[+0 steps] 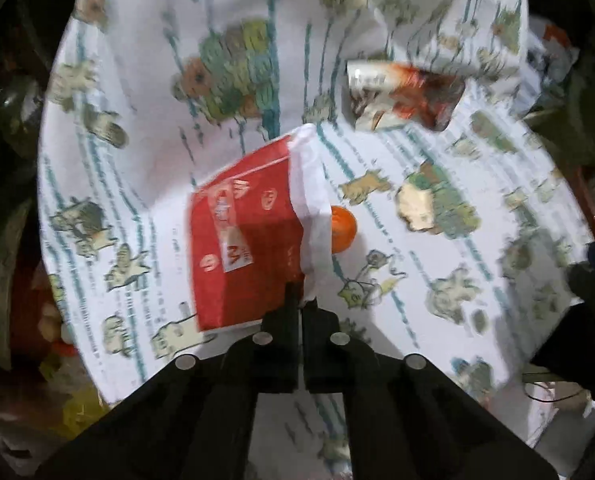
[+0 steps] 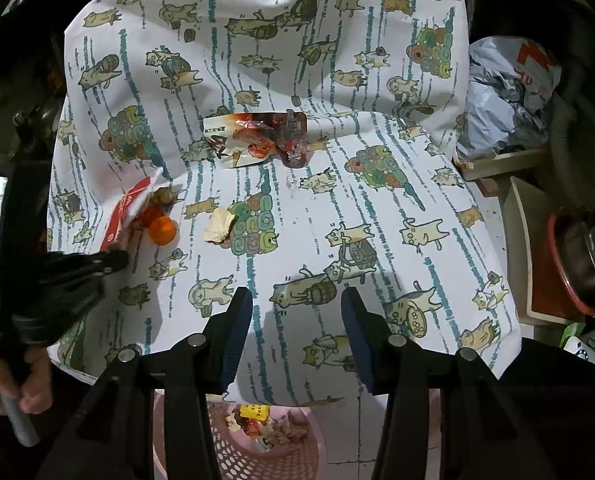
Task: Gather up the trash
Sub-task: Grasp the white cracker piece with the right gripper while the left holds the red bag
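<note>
Showing the pick-up step of trash collection: a cat-print cloth (image 2: 297, 80) covers the whole work surface, and a pink perforated basket (image 2: 297, 456) stands below its near edge, already holding several scraps. Still lying on the cloth are a crumpled snack wrapper (image 2: 257, 140) toward the far side, a small torn paper scrap (image 2: 219, 226) near the middle, an orange ball (image 2: 163, 230) and, at the left edge, a red carton (image 1: 245, 236) with a white paper lining.

The left gripper (image 1: 299, 308) is pressed together on the near lower corner of the red carton, at the seam where red card meets white paper; the carton appears tilted, one side raised off the cloth, with the orange ball just beside it and partly hidden behind the white flap. From the right wrist view this gripper reaches in from the left, pointing steeply down, a hand (image 2: 17, 384) visible on its handle.

The right gripper (image 2: 297, 328) hangs over the near part of the cloth, jaws spread partway with nothing between them, also angled downward, the basket directly beneath.

Judged next: the carton must be lifted clear and carried toward the basket. The grip is on a thin corner, so the carton may swing or slip, and the ball may roll once disturbed.
</note>
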Action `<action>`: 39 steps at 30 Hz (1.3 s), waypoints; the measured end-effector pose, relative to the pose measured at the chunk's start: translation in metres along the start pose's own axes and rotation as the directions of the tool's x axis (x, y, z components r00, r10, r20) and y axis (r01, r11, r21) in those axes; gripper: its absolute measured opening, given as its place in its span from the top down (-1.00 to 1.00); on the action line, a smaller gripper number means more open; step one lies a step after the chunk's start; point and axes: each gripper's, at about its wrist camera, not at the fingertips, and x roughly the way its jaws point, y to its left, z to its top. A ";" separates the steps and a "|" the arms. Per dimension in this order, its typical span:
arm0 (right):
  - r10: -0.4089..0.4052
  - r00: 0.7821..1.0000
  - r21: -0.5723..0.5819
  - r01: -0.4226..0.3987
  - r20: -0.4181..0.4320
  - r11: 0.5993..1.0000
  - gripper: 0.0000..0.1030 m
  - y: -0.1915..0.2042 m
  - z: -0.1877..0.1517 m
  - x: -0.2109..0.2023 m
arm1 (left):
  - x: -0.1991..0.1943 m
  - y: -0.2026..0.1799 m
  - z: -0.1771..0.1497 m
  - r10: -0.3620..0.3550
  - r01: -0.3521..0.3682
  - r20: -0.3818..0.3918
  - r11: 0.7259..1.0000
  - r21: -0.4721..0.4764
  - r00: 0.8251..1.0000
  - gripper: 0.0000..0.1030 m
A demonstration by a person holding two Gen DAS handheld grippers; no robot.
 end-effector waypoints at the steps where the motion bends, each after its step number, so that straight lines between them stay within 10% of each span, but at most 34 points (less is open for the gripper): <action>1: 0.001 1.000 -0.003 -0.001 0.000 1.000 0.05 0.001 -0.001 0.000 | -0.011 0.004 0.001 -0.013 0.013 0.008 1.000 -0.017 1.000 1.00; 7: 0.033 0.999 -0.032 -0.033 0.001 0.999 0.05 0.007 -0.003 -0.001 | -0.076 0.025 0.007 -0.130 0.138 0.118 0.988 -0.065 0.984 1.00; 15: 0.110 0.994 -0.031 -0.111 -0.019 0.993 0.05 0.016 0.000 0.008 | -0.081 0.047 0.012 -0.098 0.127 0.151 0.972 -0.199 0.984 1.00; 18: 0.127 0.990 -0.018 -0.128 -0.052 0.992 -0.26 0.021 0.008 0.018 | -0.085 0.054 0.015 -0.133 0.169 0.160 0.957 -0.235 0.978 1.00; 32: -0.006 0.987 -0.115 -0.013 -0.163 0.993 -0.25 0.072 0.067 0.113 | -0.092 0.089 0.017 -0.046 0.105 0.192 0.945 -0.311 0.980 1.00; 39: -0.034 0.987 -0.162 0.008 -0.160 0.987 0.11 0.077 0.066 0.124 | -0.097 0.085 0.019 -0.048 0.108 0.205 0.949 -0.296 0.978 1.00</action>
